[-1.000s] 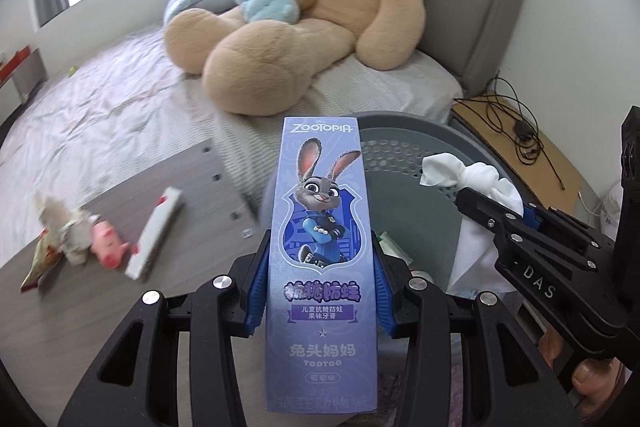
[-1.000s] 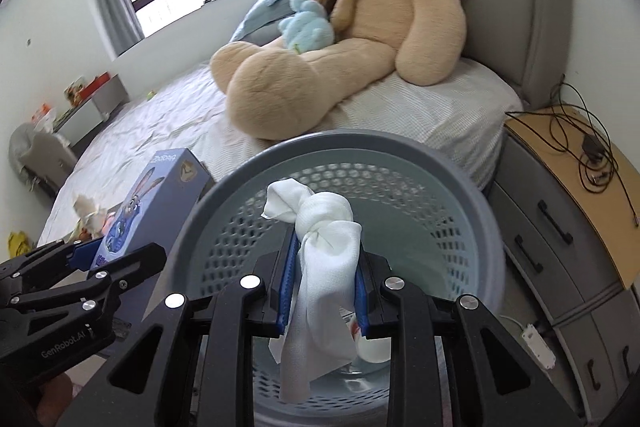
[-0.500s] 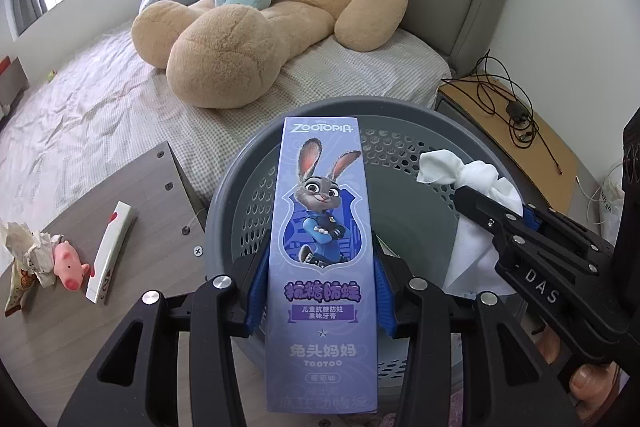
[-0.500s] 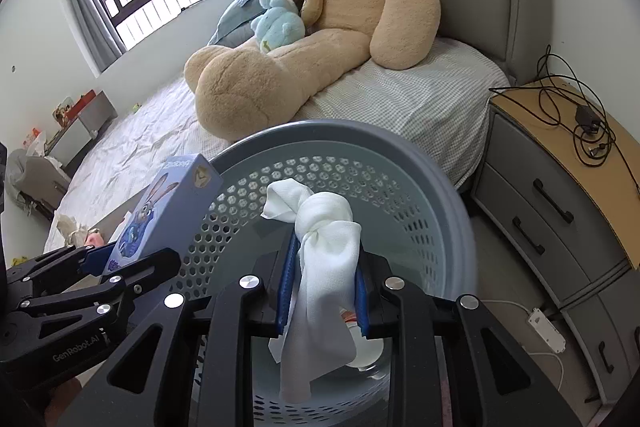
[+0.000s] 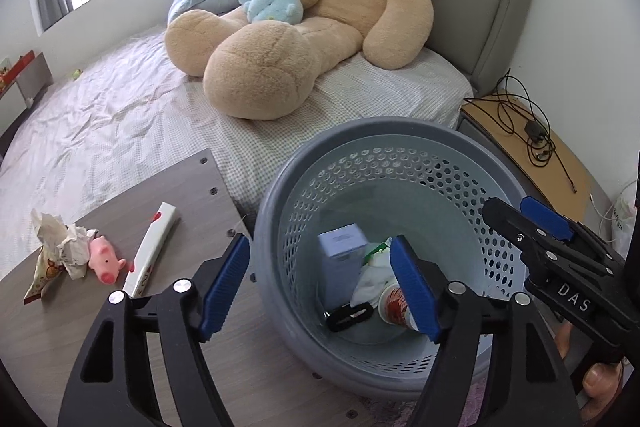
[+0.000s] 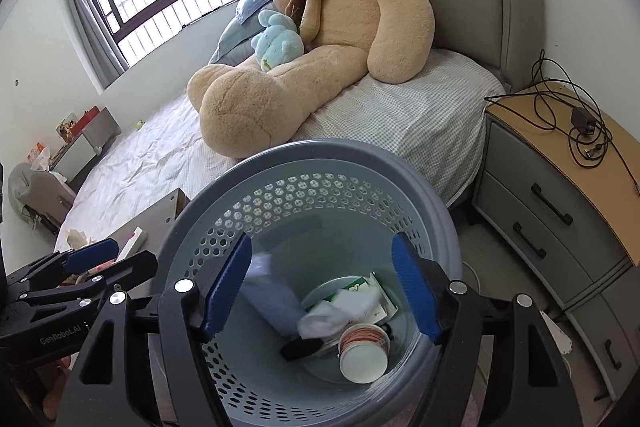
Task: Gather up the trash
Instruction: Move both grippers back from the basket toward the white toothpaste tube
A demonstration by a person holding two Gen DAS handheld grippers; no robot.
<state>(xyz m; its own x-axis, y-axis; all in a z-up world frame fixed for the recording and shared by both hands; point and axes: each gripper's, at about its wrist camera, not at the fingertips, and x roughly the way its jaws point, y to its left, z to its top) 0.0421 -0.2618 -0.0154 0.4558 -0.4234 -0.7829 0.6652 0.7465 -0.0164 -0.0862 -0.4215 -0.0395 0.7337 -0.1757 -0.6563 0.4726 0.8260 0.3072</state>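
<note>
The purple box with the bunny stood on end inside the grey basket, its pale top facing up. Beside it lay the white cloth, all crumpled, on top of a green and white packet. A paper cup with red stripes lay on its side next to them, and a small black thing lay at the bottom too.

The left tool hung over the basket with its blue pads wide apart and nothing between them; its jaws had just been opening. The right tool was the same, wide and holding nothing, its jaws also just opened.

On the table to the left lay a crumpled wrapper, a pink toy pig and a long white box.
</note>
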